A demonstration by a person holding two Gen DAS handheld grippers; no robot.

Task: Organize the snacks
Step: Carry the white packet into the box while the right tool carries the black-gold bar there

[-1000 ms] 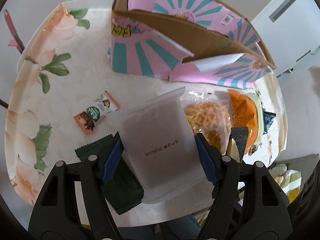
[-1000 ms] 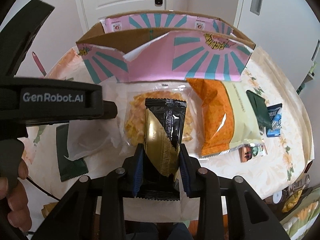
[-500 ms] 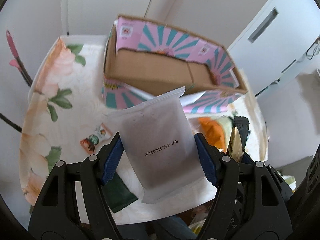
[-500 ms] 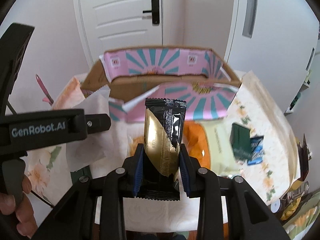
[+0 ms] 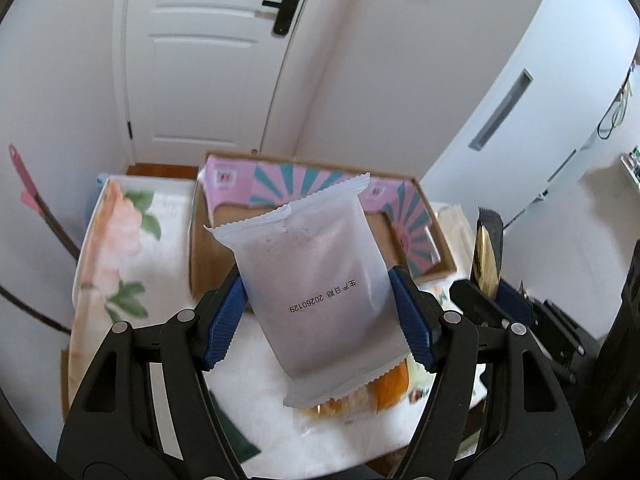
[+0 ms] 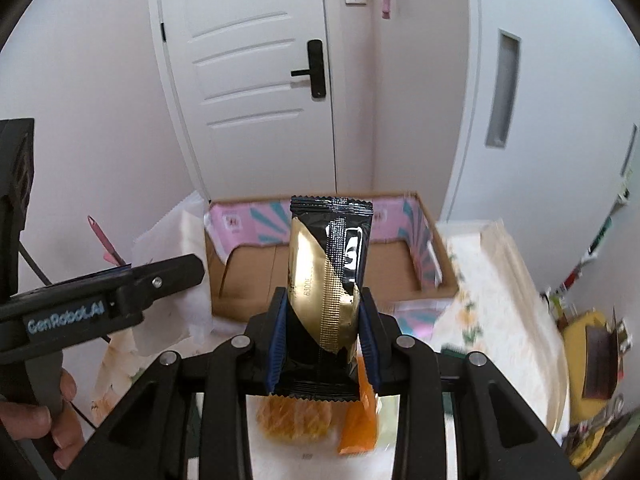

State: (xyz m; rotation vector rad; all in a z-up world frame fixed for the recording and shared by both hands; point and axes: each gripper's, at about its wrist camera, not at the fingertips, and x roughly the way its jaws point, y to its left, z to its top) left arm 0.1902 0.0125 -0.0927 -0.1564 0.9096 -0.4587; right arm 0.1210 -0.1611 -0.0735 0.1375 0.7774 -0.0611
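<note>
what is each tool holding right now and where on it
Left tool clamps the white frosted packet by its two side edges, mid-length. Right tool clamps the black-and-gold packet by its sides, near the bottom.

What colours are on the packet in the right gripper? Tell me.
Black and gold packet, clearest in the right wrist view.

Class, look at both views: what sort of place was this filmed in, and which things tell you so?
Most likely a room in a home. A white panelled door with a black lever handle stands behind a table under a floral tablecloth, where snack packets lie beside an open cardboard box.
</note>
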